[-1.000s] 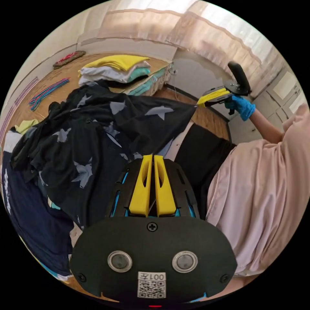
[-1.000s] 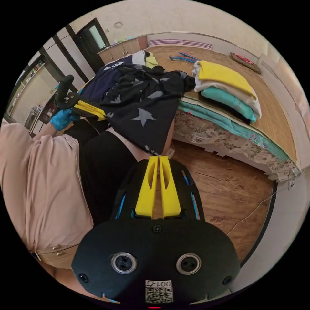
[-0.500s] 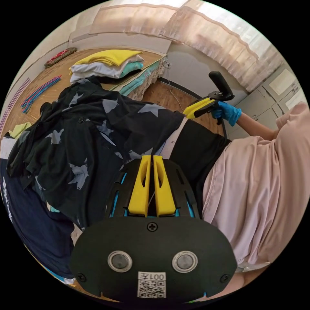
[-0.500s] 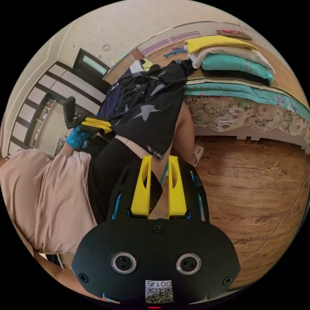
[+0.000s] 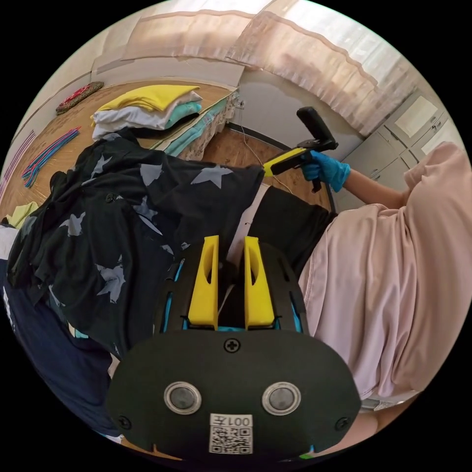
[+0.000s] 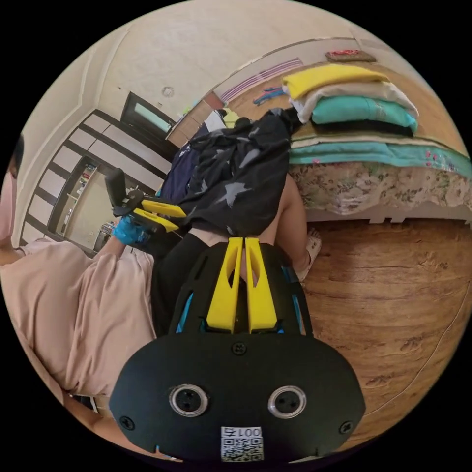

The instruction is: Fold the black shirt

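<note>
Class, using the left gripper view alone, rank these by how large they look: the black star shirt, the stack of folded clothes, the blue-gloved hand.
1. black star shirt, by far the largest.
2. stack of folded clothes.
3. blue-gloved hand.
The stack lies farthest from the camera, so its true size is uncertain.

The left tongs [image 5: 231, 246] have their yellow jaws parted, with a clear gap between them, tips at the hem of the shirt [image 5: 147, 196]. In the right gripper view the same tongs [image 6: 183, 220] show jaws spread beside the shirt's edge, gripped by a blue-gloved hand [image 6: 127, 231] whose forearm runs back into a pink sleeve [image 6: 73, 305].

The right tongs [image 6: 242, 242] have their jaws drawn together, tips at the shirt's lower edge; whether cloth is pinched between them cannot be told. In the left gripper view these tongs [image 5: 268, 169] meet the shirt's far corner, held by the other gloved hand [image 5: 327, 169], its forearm bare beyond the glove.
</note>
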A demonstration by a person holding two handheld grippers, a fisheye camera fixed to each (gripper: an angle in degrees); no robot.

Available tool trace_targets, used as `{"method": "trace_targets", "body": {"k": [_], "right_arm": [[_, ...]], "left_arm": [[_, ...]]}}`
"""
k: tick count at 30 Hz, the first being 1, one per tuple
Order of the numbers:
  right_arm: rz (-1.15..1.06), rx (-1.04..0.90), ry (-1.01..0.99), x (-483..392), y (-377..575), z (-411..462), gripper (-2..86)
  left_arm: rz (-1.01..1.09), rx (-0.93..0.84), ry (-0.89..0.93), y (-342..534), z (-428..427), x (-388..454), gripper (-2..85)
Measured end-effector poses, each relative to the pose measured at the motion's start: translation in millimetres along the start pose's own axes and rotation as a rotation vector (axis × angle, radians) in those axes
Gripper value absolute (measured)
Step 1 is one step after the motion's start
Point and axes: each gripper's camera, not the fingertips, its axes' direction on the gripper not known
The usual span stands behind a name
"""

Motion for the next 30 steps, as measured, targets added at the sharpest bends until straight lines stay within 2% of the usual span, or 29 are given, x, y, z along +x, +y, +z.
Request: {"method": "trace_targets", "body": {"k": [6,10,14,19,24,30], "right_arm": [[-0.161,0.114,0.075,-77,-27,-49,0.7],[-0.244,0.18,0.109,-124,-41,-55,0.7],[-0.301,0.224,0.155,-153,-46,-50,0.8],[-0.351,0.244,0.288,-180,-42,-53,0.7],[-0.311,0.255,0.291,-180,-37,-63,0.5],[-0.306,0.215,0.396,-177,-37,-53,0.3]], "left_arm": [[0.001,0.083,-0.009,-5,-6,14,7.4],[-0.027,0.17,-0.089,-12,-14,27,9.4],[-0.059,0.179,-0.163,-17,-11,37,10.2],[-0.189,0.114,-0.291,-7,-10,31,4.0],[-0.291,0.105,-0.222,13,-17,9,1.2],[-0.25,0.083,-0.234,21,-37,12,-1.2]]}}
